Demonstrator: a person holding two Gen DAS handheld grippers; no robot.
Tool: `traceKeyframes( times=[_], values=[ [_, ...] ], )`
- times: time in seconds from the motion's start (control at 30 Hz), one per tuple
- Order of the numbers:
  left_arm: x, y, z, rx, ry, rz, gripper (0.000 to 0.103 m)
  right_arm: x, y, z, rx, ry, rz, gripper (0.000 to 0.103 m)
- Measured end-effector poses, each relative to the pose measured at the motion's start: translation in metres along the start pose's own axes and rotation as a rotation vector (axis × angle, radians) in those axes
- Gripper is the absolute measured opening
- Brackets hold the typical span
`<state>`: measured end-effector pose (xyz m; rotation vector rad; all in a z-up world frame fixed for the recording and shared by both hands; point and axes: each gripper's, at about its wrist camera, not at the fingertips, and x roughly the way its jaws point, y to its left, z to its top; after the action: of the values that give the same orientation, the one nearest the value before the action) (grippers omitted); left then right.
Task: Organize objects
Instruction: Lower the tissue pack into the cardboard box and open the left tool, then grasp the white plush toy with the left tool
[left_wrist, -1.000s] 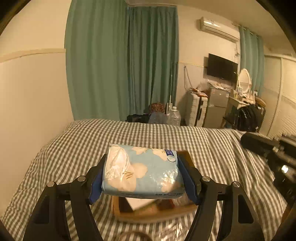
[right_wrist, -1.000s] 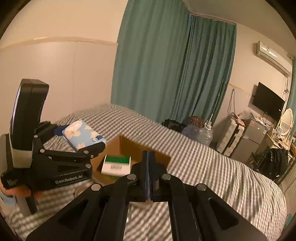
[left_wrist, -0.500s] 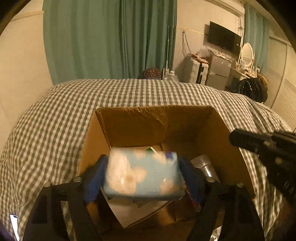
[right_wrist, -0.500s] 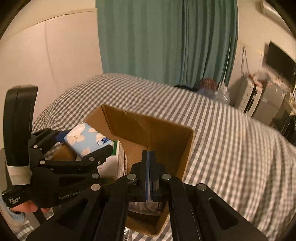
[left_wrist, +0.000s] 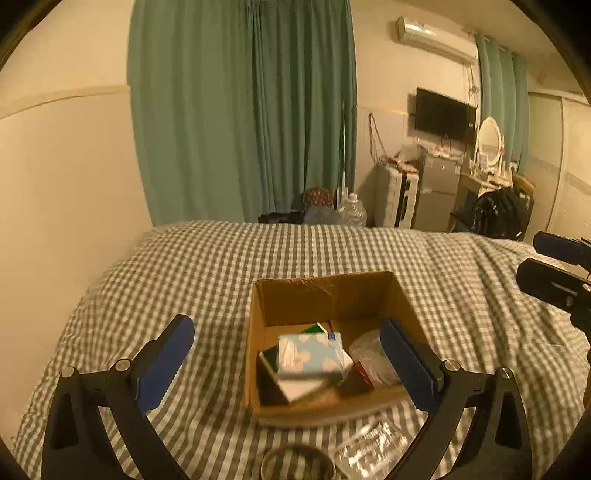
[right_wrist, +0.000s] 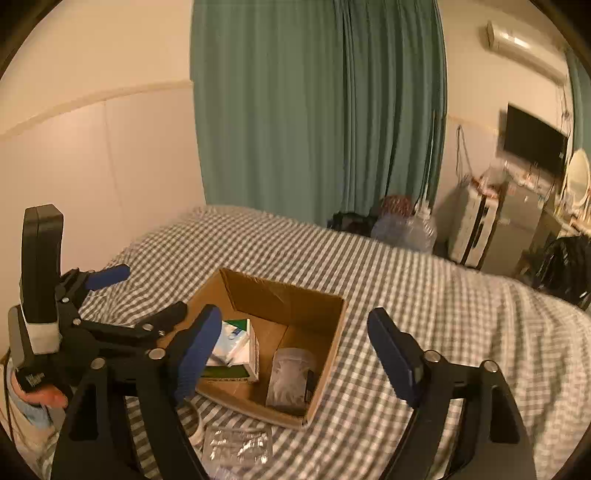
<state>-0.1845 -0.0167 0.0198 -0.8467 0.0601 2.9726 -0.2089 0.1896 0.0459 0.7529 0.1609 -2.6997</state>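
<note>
Gingham bedding in grey and white fills the lower half of both views, under teal curtains at the top centre. At the bottom of the left wrist view, the left gripper has its blue-padded jaws spread wide, nothing between them; it also shows at the lower left of the right wrist view. At the bottom of the right wrist view, the right gripper is likewise spread wide and holds nothing. Between the left gripper's jaws in the frame, low centre, an open cardboard box rests on the bedding. Inside it, a blue tissue pack with white flowers lies on top of a green and white carton, with a clear plastic bag to its right. Just below the box, at the bottom edge, lie a crinkled clear packet and a round rim, blurred. In the upper right, a television hangs on the wall.
</note>
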Motion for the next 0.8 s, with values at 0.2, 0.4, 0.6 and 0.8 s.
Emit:
traceKeyframes(
  times=[0.2,0.4,0.6,0.8],
  values=[
    [-0.054,0.008,-0.049,-0.027,0.017,0.031,0.103,-0.055,0.012,-0.032,-0.061,0.022,-0.006,0.092],
    [-0.053,0.005,-0.129,-0.065,0.111,0.086,0.103,-0.037,0.016,-0.127,-0.028,0.224,0.023,0.092],
    [-0.028,-0.021,-0.189,-0.017,0.277,0.029,0.103,-0.001,0.03,-0.224,-0.02,0.459,0.017,0.092],
    [-0.02,-0.027,-0.199,0.006,0.319,0.031,0.103,0.024,0.048,-0.261,-0.086,0.62,0.048,0.087]
  ],
)
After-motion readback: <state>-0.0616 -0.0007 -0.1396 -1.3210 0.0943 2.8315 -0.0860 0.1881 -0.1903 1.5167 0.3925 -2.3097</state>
